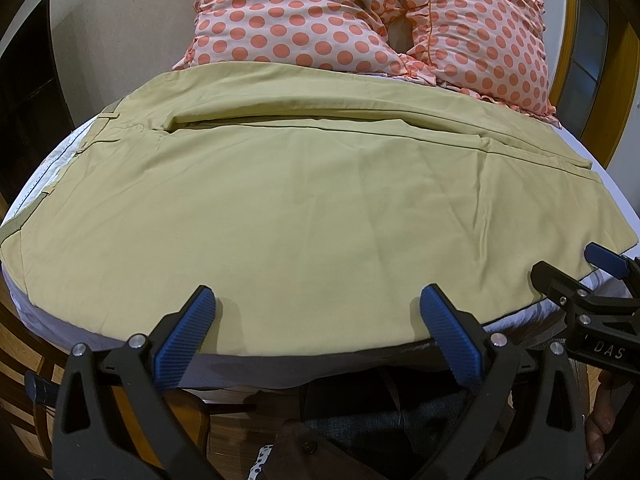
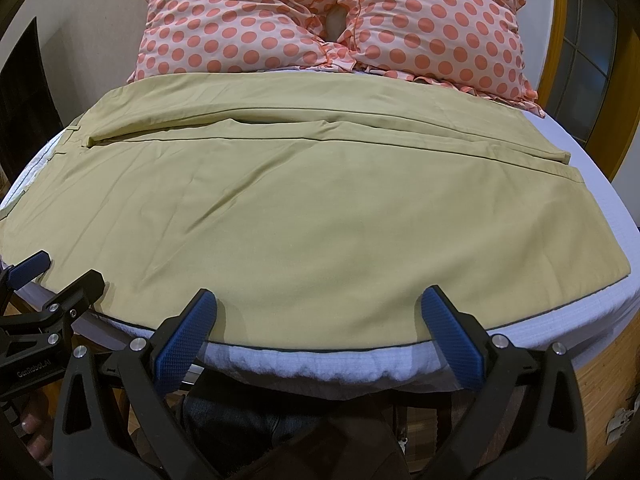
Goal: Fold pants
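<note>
Pants (image 1: 304, 200) lie flat across the bed (image 2: 600, 312), waistband out to the left, hems to the right; 1 leg appears laid over the other, probably so the next fold shortens them. Beyond the pants, 2 dotted pillows (image 1: 320, 16) touch their far edge.

Left gripper (image 1: 318, 304): jaws spread, tips at the pants' near edge, gripping nothing. Right gripper (image 2: 320, 306): jaws likewise spread, empty, at the same near edge, closer to the hems. Both seem poised to pinch that edge.

Containers: none visible.
</note>
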